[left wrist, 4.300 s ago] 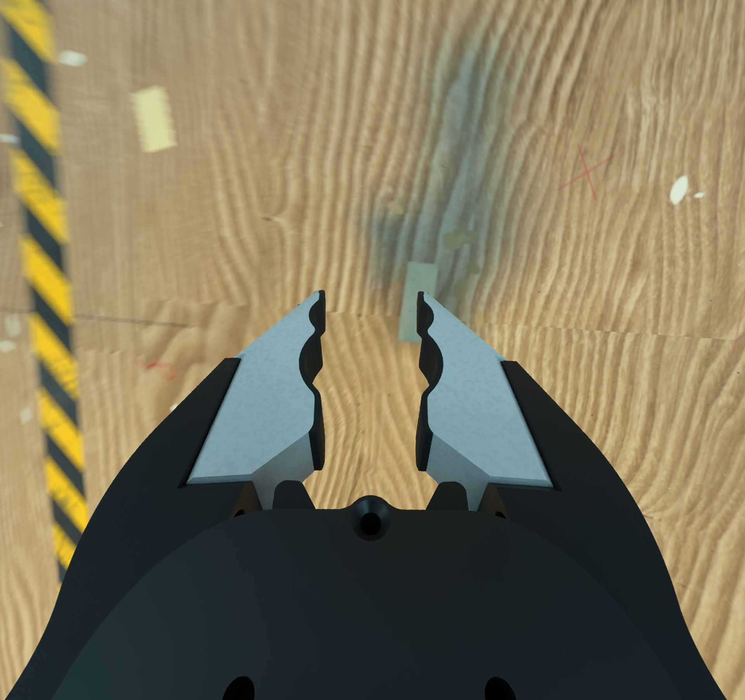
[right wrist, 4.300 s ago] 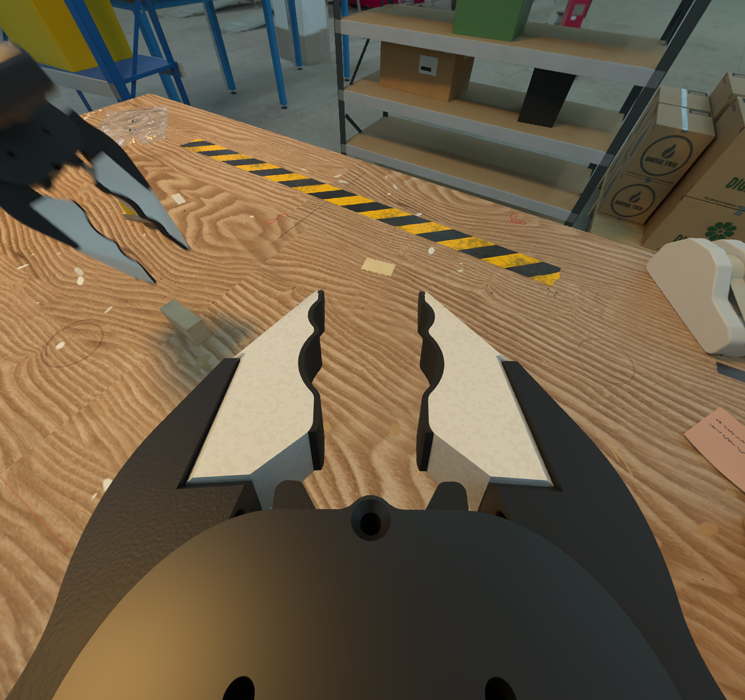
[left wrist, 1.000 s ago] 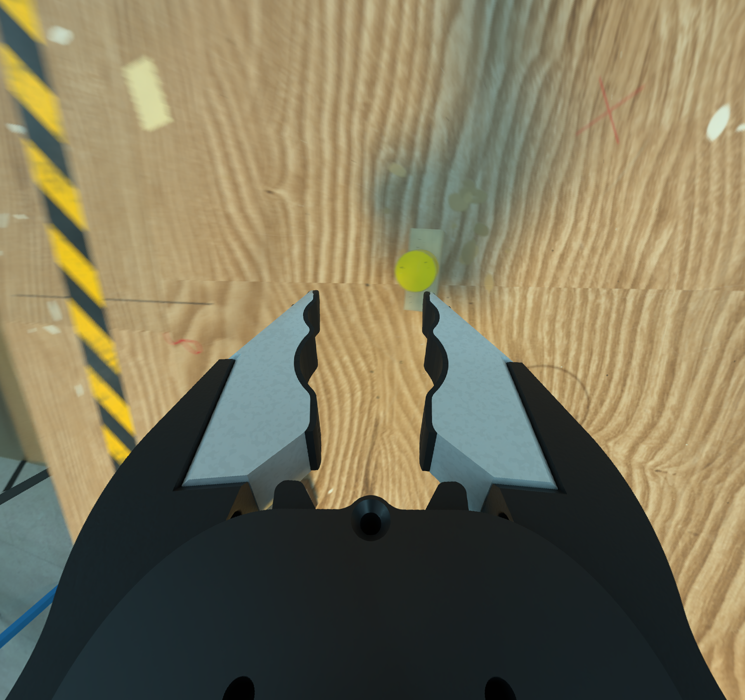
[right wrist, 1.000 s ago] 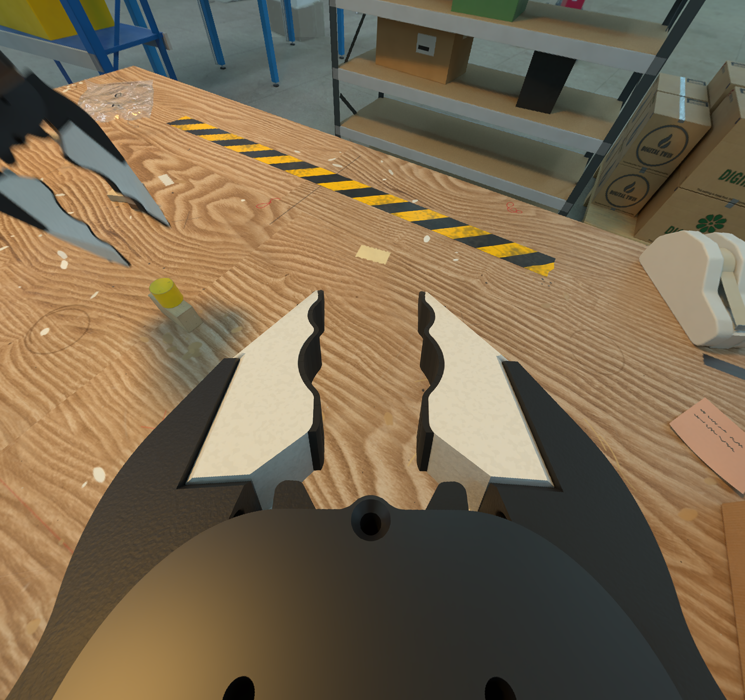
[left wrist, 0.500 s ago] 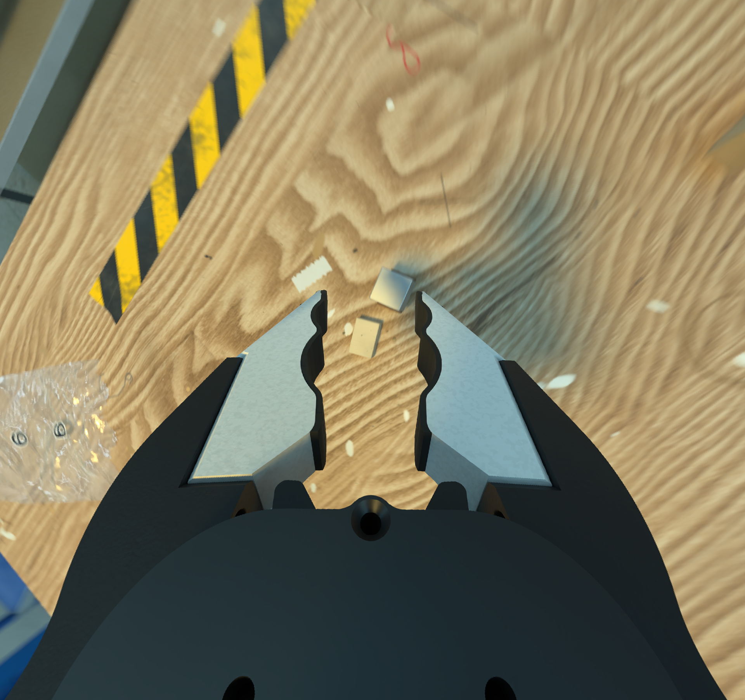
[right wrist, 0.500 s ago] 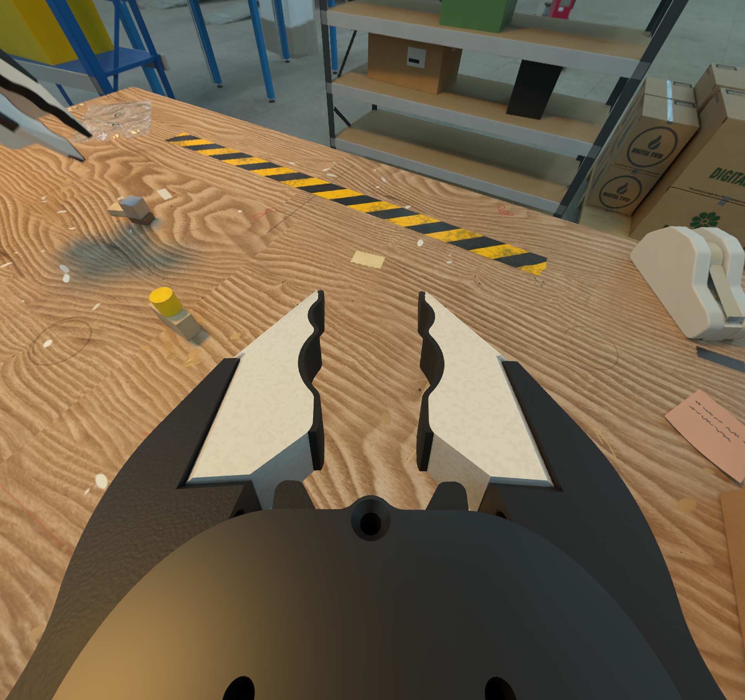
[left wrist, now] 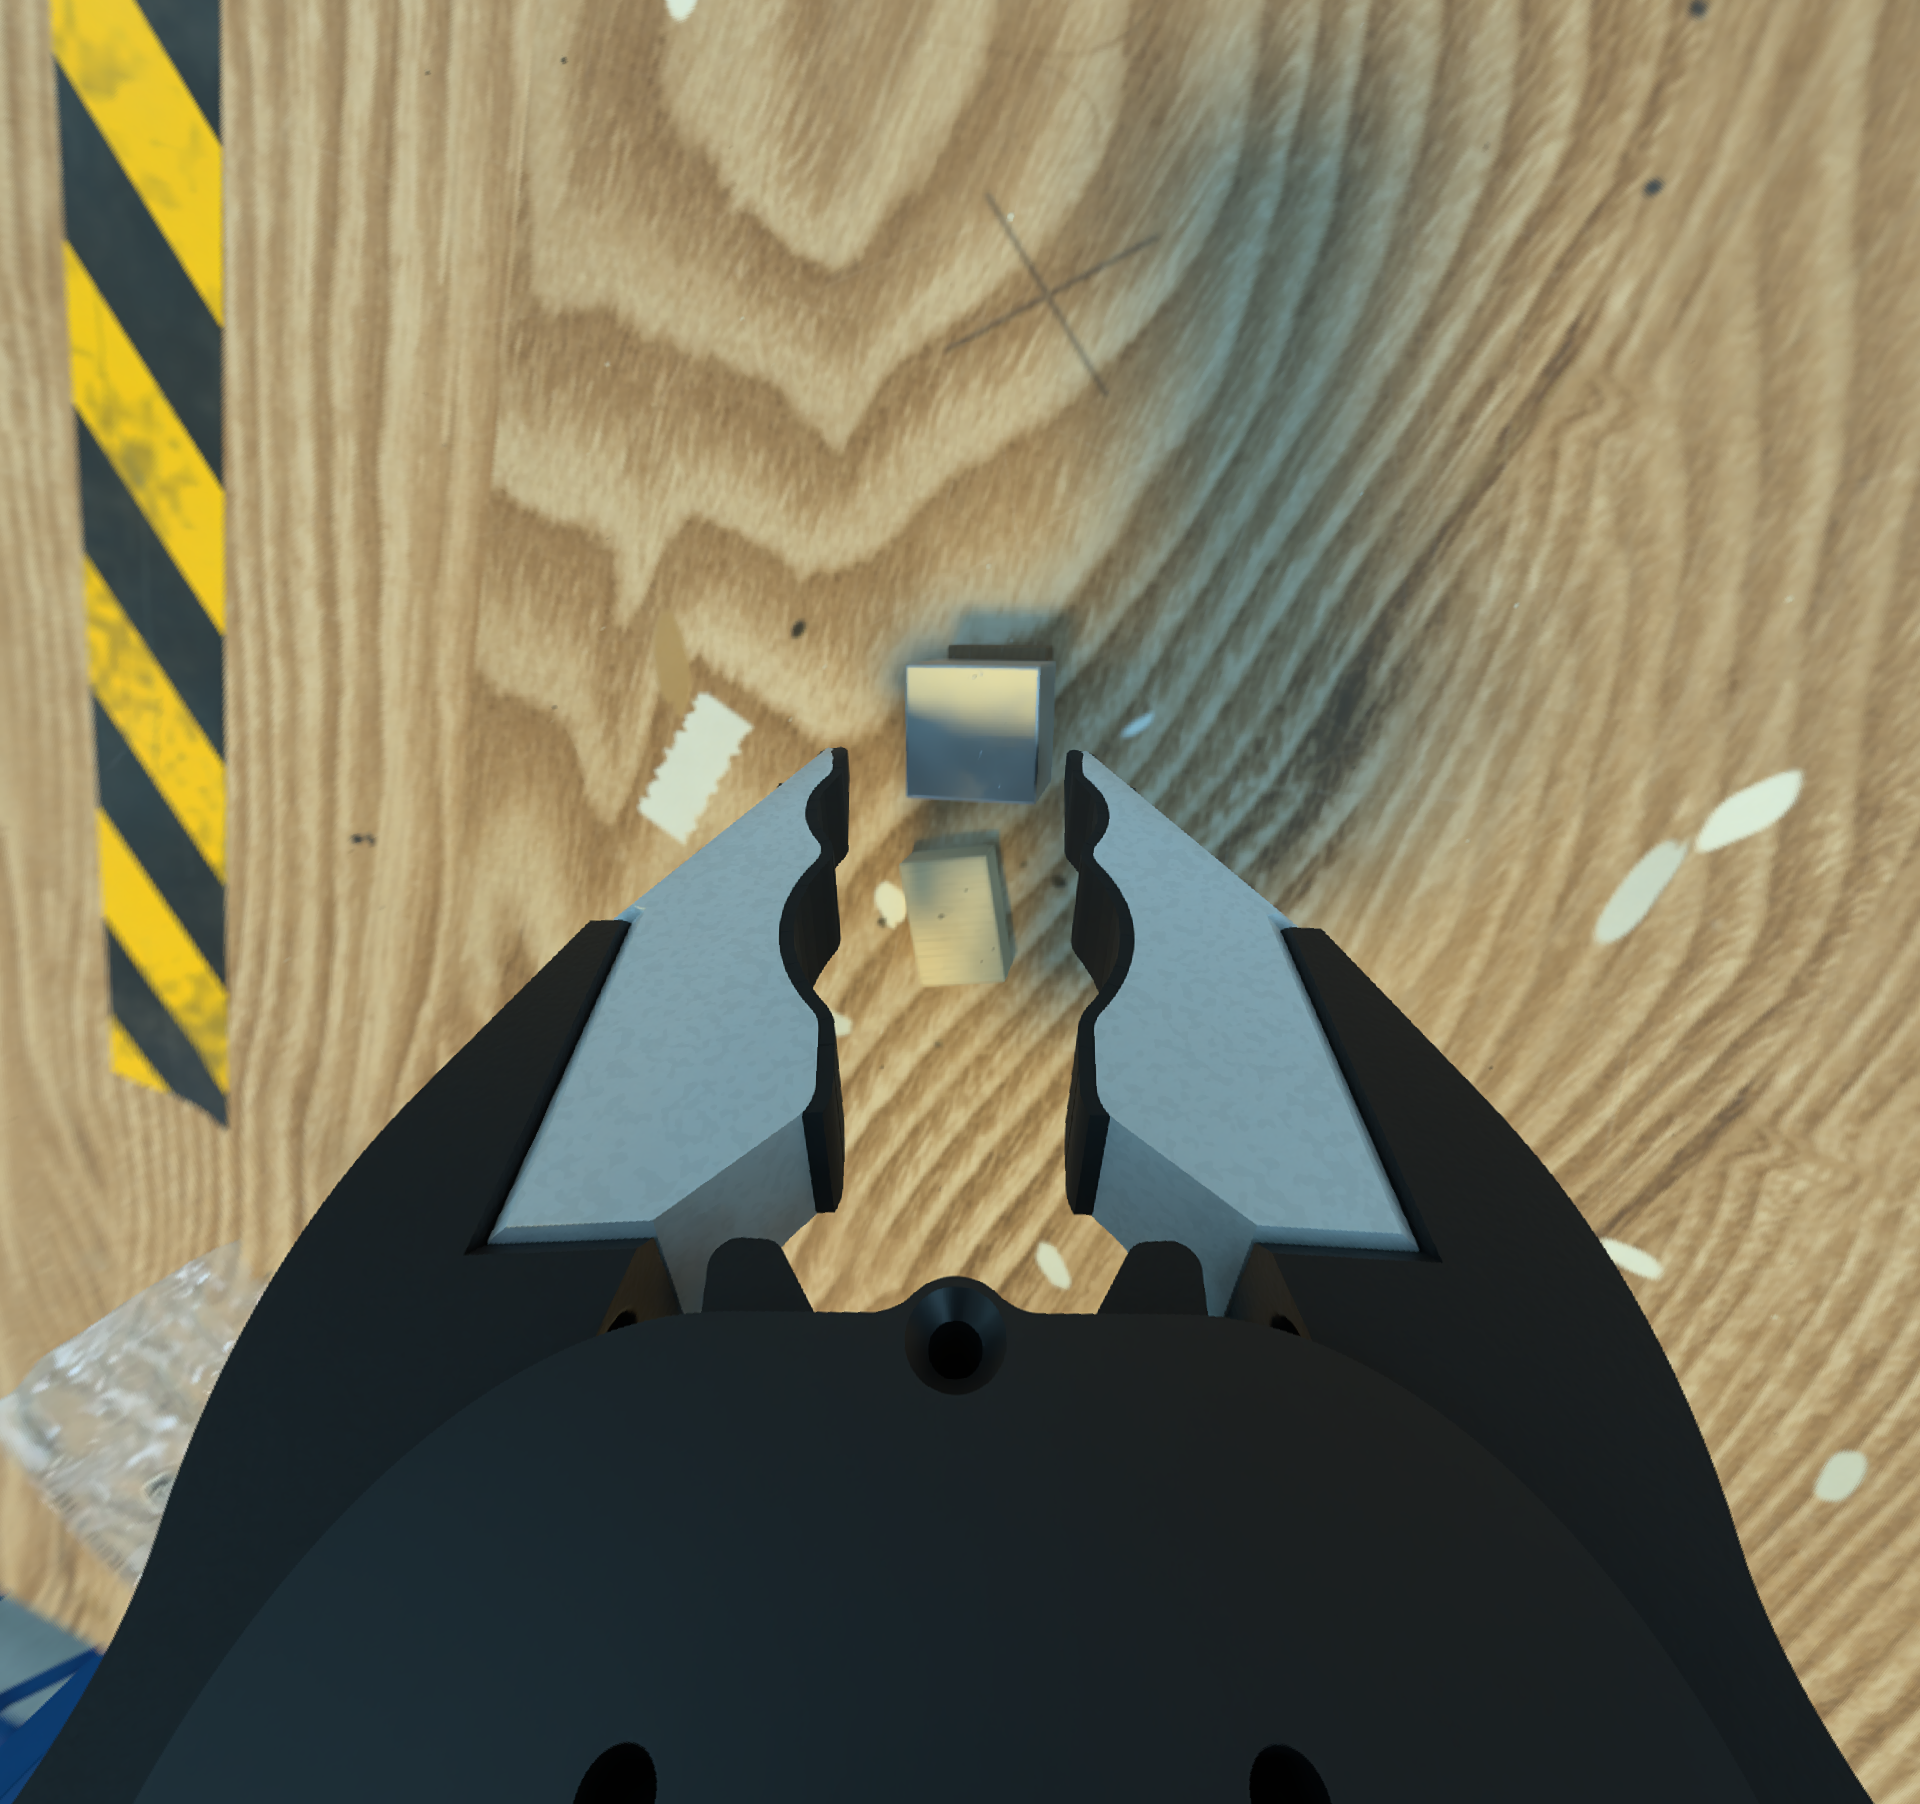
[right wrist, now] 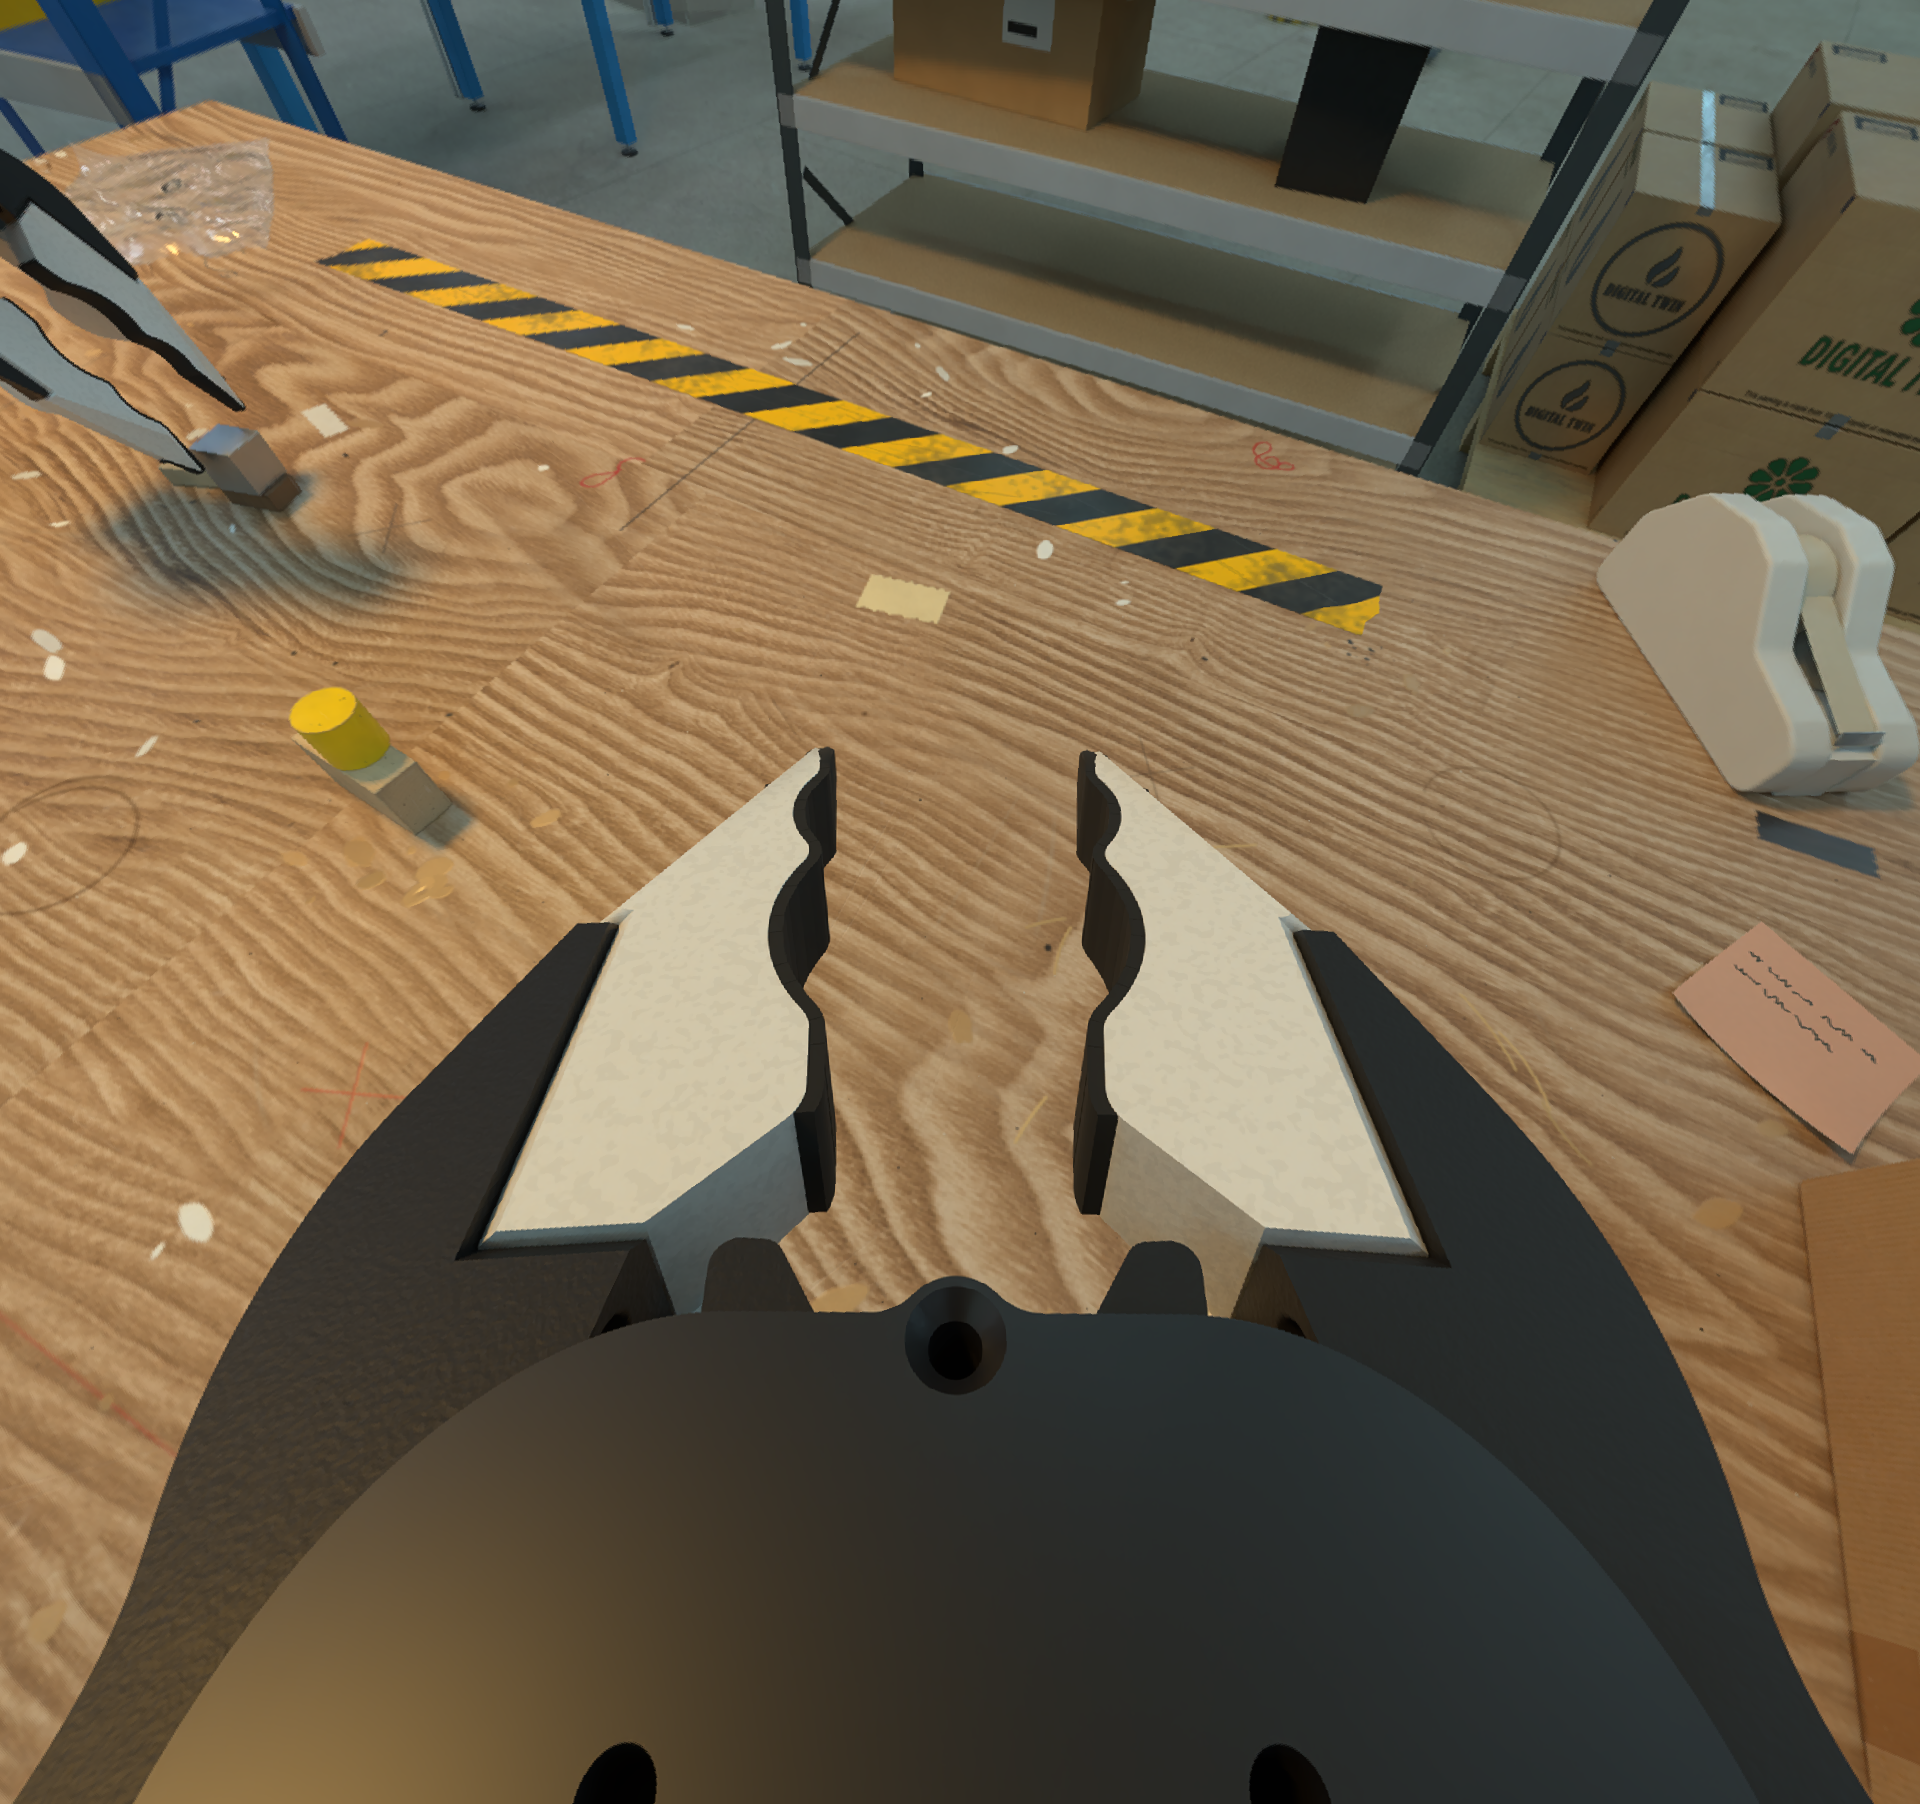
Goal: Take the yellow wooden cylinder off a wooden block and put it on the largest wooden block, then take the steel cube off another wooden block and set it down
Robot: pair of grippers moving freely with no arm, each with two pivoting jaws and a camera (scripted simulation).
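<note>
A steel cube (left wrist: 971, 731) sits on a dark wooden block (left wrist: 1000, 653) that is mostly hidden beneath it. My left gripper (left wrist: 956, 767) is open and empty, looking straight down, with its tips on either side of the cube's near edge. A small pale wooden block (left wrist: 956, 913) lies on the table between its fingers. In the right wrist view the cube (right wrist: 234, 455) is at the far left, with the left gripper's fingers (right wrist: 94, 409) at it. The yellow cylinder (right wrist: 338, 726) stands on a pale wooden block (right wrist: 405, 793). My right gripper (right wrist: 954, 767) is open and empty above the table.
A yellow-and-black tape strip (right wrist: 852, 424) runs along the table's far side and shows in the left wrist view (left wrist: 145, 507). A white tape dispenser (right wrist: 1766, 632) and a pink note (right wrist: 1797, 1037) are at the right. A clear plastic bag (right wrist: 171, 196) lies in the far left corner. Metal shelving (right wrist: 1143, 144) stands behind.
My left gripper has left the yellow cylinder's block, moved to the steel cube, squared up and come down close to it. The right gripper has barely moved.
</note>
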